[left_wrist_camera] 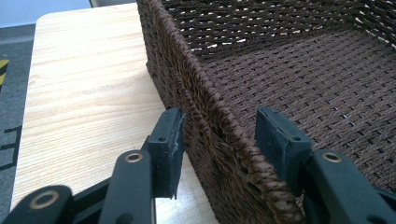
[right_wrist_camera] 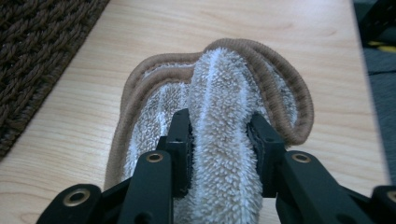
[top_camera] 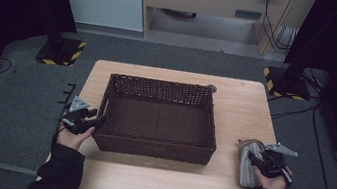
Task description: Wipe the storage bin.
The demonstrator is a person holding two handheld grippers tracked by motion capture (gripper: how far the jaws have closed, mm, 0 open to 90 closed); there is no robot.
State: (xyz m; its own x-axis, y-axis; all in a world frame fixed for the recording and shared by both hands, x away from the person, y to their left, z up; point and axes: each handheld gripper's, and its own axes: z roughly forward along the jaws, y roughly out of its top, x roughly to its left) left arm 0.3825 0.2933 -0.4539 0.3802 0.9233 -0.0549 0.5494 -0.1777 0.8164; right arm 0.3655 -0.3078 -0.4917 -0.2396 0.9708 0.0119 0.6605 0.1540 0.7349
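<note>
The fluffy grey slipper [right_wrist_camera: 224,140] with its brown corded edge lies on the worktop [top_camera: 153,183] near the right-hand edge, well apart from the wicker basket [top_camera: 153,149]. The right tool [right_wrist_camera: 219,140] has it by a raised fold of the pile: both pads press into the fleece, the jaws set fairly narrow. In the high view the slipper [top_camera: 245,166] sits just inside the worktop's right edge, with the right tool [top_camera: 262,161] over it and the person's hand behind.

Between slipper and basket runs a strip of bare wood, open for moving. The front part of the worktop, toward the person, is bare as well.

The dark brown basket takes up the middle of the worktop, its walls upright and its woven floor bare. The left tool [left_wrist_camera: 219,140] straddles the basket's left wall [left_wrist_camera: 219,140] near the front corner, one jaw outside and one inside. The outer pad sits at or just beside the weave, the inner pad stands off it, so the jaws are about half open and not gripping. In the high view the left tool [top_camera: 83,119] is at the basket's left front corner, close to the worktop's left edge.

Beyond the worktop are grey floor, cables, and two black stands on yellow-striped bases [top_camera: 59,50].
</note>
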